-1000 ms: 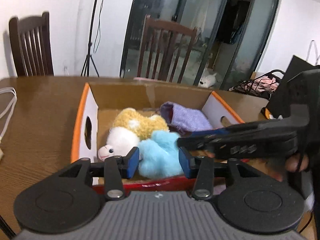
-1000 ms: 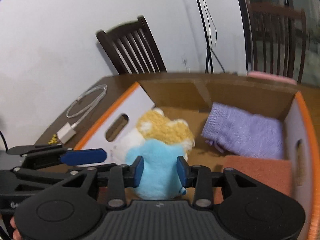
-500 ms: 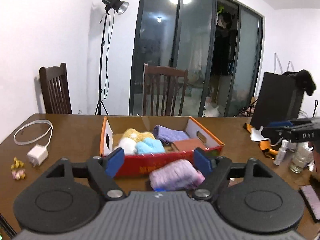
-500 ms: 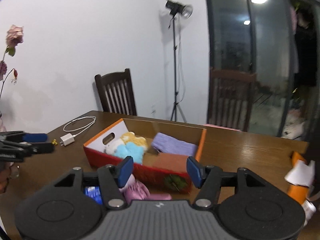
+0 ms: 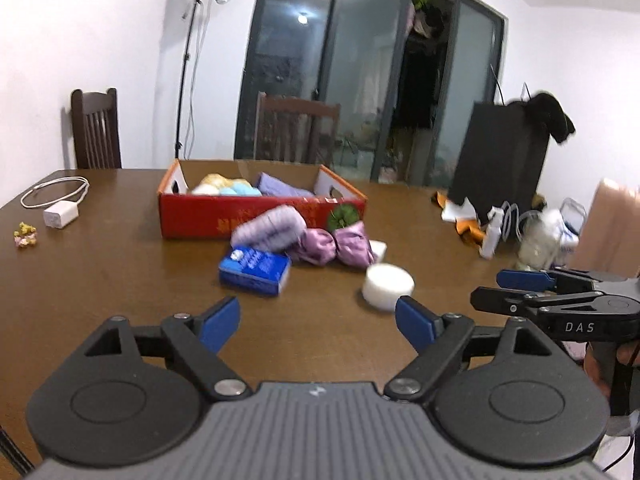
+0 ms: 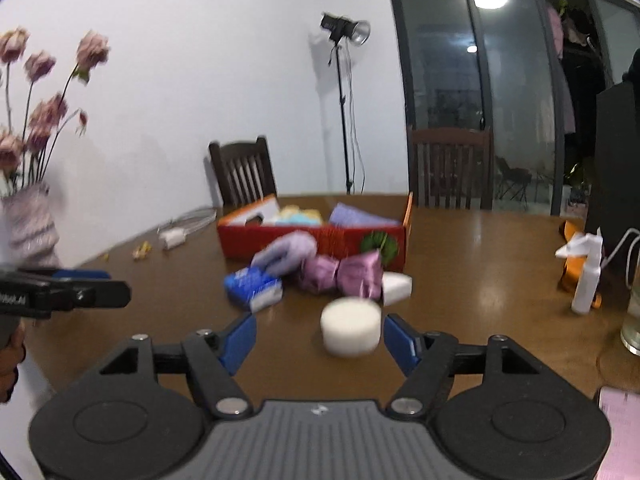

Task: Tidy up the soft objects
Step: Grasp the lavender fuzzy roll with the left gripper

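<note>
A red cardboard box (image 5: 260, 216) (image 6: 312, 240) stands on the brown table and holds a yellow-white plush, a blue plush (image 5: 240, 189) and a folded purple cloth (image 5: 280, 186). In front of it lie a lilac fuzzy roll (image 5: 268, 230) (image 6: 288, 252), a shiny purple bundle (image 5: 336, 246) (image 6: 344, 274), a blue tissue pack (image 5: 256, 270) (image 6: 254, 286) and a round white sponge (image 5: 387, 286) (image 6: 351, 326). My left gripper (image 5: 318, 324) is open and empty, back from the objects. My right gripper (image 6: 318, 340) is open with the round sponge just ahead between its fingertips.
A white charger with cable (image 5: 60, 212) and small yellow bits (image 5: 25, 236) lie at the left. A spray bottle (image 6: 586, 280), orange wrapper, glass (image 6: 632, 320) and black bag (image 5: 500, 160) stand at the right. A vase of pink flowers (image 6: 28, 224) is far left. Chairs stand behind the table.
Both grippers have pulled back from inside the box, away from the blue plush, and opened wide. The objects in front of the box have come into view.
</note>
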`<state>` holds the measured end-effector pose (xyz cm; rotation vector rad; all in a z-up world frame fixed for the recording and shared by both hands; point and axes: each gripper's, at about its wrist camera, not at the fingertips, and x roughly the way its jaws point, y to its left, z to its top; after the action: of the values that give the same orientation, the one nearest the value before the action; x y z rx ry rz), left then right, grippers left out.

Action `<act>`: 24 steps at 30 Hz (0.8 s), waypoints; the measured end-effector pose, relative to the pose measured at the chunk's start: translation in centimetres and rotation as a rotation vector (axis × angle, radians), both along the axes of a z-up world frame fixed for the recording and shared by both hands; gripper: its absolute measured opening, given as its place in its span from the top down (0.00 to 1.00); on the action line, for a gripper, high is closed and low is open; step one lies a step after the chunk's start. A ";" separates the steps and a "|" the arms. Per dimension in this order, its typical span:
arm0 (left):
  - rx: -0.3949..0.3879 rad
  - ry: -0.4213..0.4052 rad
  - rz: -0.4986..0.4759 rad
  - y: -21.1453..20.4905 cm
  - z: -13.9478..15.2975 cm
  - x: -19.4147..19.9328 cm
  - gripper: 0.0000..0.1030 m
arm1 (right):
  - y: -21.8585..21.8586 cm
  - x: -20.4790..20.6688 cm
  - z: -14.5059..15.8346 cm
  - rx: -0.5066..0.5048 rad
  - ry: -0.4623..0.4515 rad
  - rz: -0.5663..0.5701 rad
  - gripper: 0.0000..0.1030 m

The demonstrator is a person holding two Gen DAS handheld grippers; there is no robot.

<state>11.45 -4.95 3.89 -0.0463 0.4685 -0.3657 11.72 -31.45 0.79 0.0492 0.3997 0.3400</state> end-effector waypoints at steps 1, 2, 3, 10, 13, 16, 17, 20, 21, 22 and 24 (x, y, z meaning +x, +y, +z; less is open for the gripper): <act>0.003 0.003 0.002 -0.1 -0.3 -0.1 0.16 | 0.1 -0.2 -0.3 -0.003 0.004 -0.002 0.32; 0.001 0.005 0.005 -0.2 -0.4 0.1 0.16 | 0.1 -0.4 -0.5 -0.004 0.008 -0.003 0.32; -0.006 0.008 0.007 -0.3 -0.4 0.3 0.16 | 0.1 -0.4 -0.6 -0.002 0.012 -0.004 0.32; -0.025 0.011 0.002 -0.8 -0.6 2.7 0.16 | 0.1 0.7 -0.6 0.019 0.017 -0.006 0.33; -0.053 0.011 0.013 -0.2 -0.6 4.8 0.16 | 0.4 2.3 -0.6 0.046 0.032 0.007 0.33; -0.056 0.020 0.052 0.6 -0.7 8.0 0.19 | 1.0 4.6 -0.4 0.057 0.046 0.031 0.34; -0.057 0.021 0.060 0.9 -0.8 9.3 0.20 | 1.3 5.6 -0.2 0.057 0.046 0.039 0.34; -0.092 0.047 0.066 2.0 -1.1 13.7 0.22 | 2.2 8.9 0.3 0.083 0.058 0.067 0.39; -0.114 0.064 0.060 2.4 -1.4 15.5 0.22 | 2.4 10.4 0.5 0.104 0.067 0.073 0.40; -0.134 0.088 0.064 2.8 -1.7 17.2 0.25 | 2.7 11.7 0.6 0.123 0.073 0.077 0.41; -0.173 0.134 0.064 3.4 -2.4 20.4 0.28 | 3.5 14.7 0.8 0.158 0.086 0.082 0.42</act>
<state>31.82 -1.53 1.49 -0.2540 0.5655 -0.3409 26.44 -27.94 1.57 0.2027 0.4606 0.4513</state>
